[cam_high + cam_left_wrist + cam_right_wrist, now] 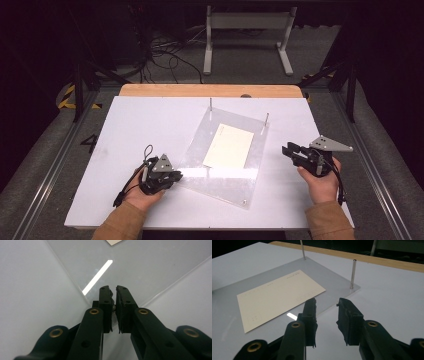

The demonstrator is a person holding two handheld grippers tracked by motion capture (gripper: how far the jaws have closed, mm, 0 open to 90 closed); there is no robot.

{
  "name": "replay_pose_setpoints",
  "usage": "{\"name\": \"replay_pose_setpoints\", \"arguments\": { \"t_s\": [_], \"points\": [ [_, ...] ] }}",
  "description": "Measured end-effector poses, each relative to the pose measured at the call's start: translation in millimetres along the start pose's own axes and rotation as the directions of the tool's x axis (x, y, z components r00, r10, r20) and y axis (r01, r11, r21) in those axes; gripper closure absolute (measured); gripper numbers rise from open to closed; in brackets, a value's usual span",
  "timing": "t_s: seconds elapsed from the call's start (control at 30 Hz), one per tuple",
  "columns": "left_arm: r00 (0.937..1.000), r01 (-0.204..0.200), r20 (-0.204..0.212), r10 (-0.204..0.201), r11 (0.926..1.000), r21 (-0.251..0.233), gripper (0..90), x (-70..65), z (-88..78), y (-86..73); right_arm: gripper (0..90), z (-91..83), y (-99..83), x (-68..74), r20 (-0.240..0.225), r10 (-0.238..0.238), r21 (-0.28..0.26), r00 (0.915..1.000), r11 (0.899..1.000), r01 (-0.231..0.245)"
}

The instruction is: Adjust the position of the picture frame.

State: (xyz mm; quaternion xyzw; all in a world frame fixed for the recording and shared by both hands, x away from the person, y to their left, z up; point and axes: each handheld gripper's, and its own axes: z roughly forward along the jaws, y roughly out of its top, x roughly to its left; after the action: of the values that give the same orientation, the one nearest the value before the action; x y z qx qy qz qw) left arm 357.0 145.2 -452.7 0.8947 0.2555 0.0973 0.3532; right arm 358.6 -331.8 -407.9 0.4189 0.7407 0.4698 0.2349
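A clear acrylic plate (pixel 220 165) lies askew near the middle of the white bench (pixel 135 125), with two thin metal posts (pixel 353 273) rising at its far corners and a cream card (pixel 229 146) lying flat on it. The left gripper (pixel 113 293) sits at the plate's near-left corner, jaws nearly pressed together on the corner's edge. The right gripper (pixel 326 312) hovers by the plate's right edge, jaws spread and holding nothing.
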Motion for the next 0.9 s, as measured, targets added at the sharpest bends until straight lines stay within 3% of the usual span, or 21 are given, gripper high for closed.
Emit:
{"name": "replay_pose_setpoints", "arguments": {
  "t_s": [0.13,0.2,0.27,0.33,0.37,0.47,0.63,0.73,0.77,0.9],
  "points": [
    [0.9978,-0.004,0.066,0.004,1.0000,0.004,83.8,-6.6,0.4,1.1,67.0,-10.1,-2.9,-1.1,0.000,0.007,0.003,1.0000,1.000,-0.007],
    [0.9936,-0.049,0.103,0.047,0.9987,0.015,83.8,-20.4,1.8,4.0,66.8,-13.0,-5.5,-1.1,0.003,0.009,0.016,1.0000,1.000,-0.009],
    [0.9856,-0.094,0.144,0.089,0.9953,0.025,83.8,-32.9,3.4,7.4,66.8,-14.1,-7.0,-0.3,0.005,0.003,0.027,1.0000,1.000,-0.003],
    [0.9737,-0.153,0.176,0.145,0.9877,0.033,83.8,-46.6,5.8,12.1,66.8,-14.7,-8.1,1.5,-0.002,-0.002,0.037,1.0000,0.999,0.002],
    [0.9645,-0.178,0.204,0.167,0.9834,0.035,83.8,-54.2,7.5,14.4,66.7,-14.5,-8.6,2.5,-0.008,-0.008,0.040,0.9999,0.999,0.008],
    [0.9514,-0.206,0.242,0.191,0.9778,0.038,83.8,-68.3,10.0,18.3,66.4,-14.0,-9.5,7.0,-0.025,-0.026,0.055,0.9993,0.998,0.028],
    [0.9274,-0.238,0.305,0.216,0.9707,0.034,83.9,-78.7,12.4,20.7,65.8,-14.7,-11.1,12.4,-0.056,-0.044,0.074,0.9974,0.996,0.048],
    [0.9249,-0.241,0.312,0.217,0.9698,0.040,83.9,-81.1,12.6,21.7,65.6,-15.6,-12.2,13.8,-0.079,-0.040,0.079,0.9960,0.996,0.046],
    [0.9190,-0.251,0.326,0.222,0.9668,0.049,84.0,-83.0,12.4,22.9,65.4,-16.1,-14.6,16.5,-0.111,-0.037,0.091,0.9932,0.995,0.047],
    [0.9127,-0.273,0.331,0.239,0.9603,0.058,84.1,-87.4,11.4,23.6,65.3,-18.1,-19.3,21.6,-0.142,-0.045,0.114,0.9889,0.992,0.062]
  ]
}}
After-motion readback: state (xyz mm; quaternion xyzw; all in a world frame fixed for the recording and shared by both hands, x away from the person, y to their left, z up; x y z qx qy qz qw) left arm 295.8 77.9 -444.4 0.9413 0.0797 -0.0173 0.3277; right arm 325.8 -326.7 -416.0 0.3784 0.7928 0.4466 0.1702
